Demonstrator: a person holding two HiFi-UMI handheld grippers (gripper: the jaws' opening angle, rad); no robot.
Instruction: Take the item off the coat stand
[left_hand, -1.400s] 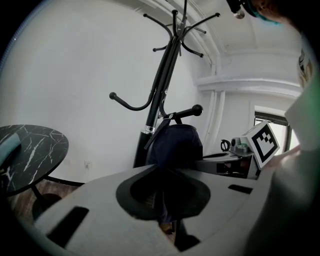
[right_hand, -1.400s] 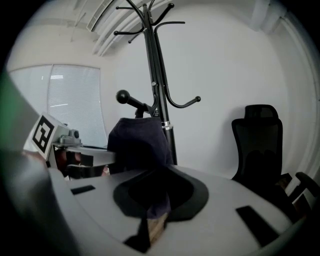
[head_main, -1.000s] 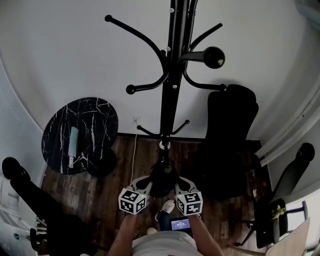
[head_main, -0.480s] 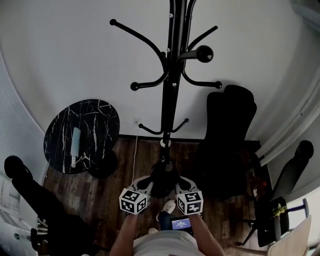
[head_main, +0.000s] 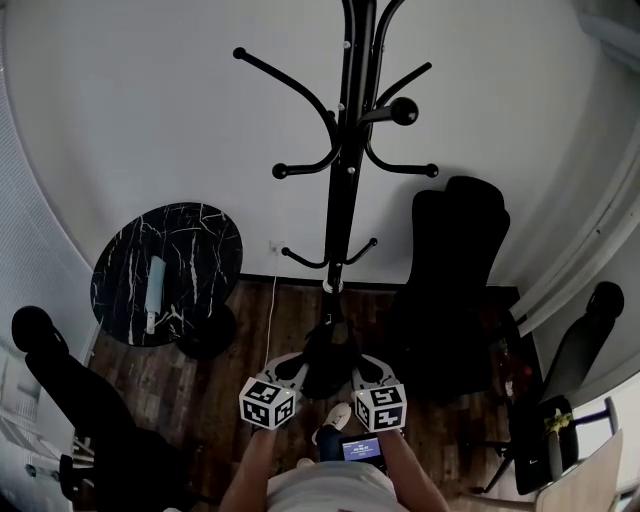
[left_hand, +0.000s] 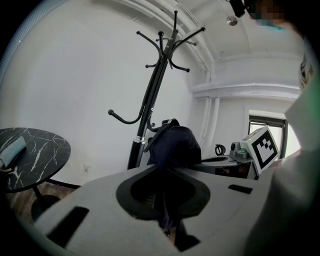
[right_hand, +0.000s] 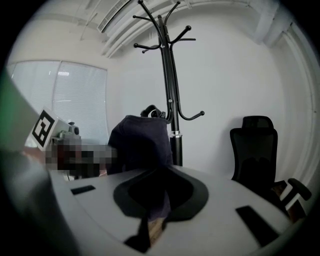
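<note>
A dark blue fabric item (head_main: 325, 358) with a strap loop on top hangs between my two grippers, low in front of the black coat stand (head_main: 345, 150). It is clear of the stand's hooks. My left gripper (head_main: 300, 370) and right gripper (head_main: 355, 370) are each shut on one side of it. In the left gripper view the item (left_hand: 172, 145) bulges above the jaws of the left gripper (left_hand: 167, 172), with the stand (left_hand: 150, 100) behind. The right gripper view shows the same item (right_hand: 140, 142) pinched in the right gripper (right_hand: 160, 170), beside the stand (right_hand: 170, 80).
A round black marble table (head_main: 200, 250) with a pale object (head_main: 153, 285) stands at the left. A black office chair (head_main: 455, 270) is right of the stand, another chair (head_main: 580, 350) further right, a dark chair (head_main: 60, 390) at lower left. A white wall lies behind.
The stand's hooks sit lower in the head view than a second ago. Both grippers keep their hold on the dark item and stay nearly where they were in the picture.
</note>
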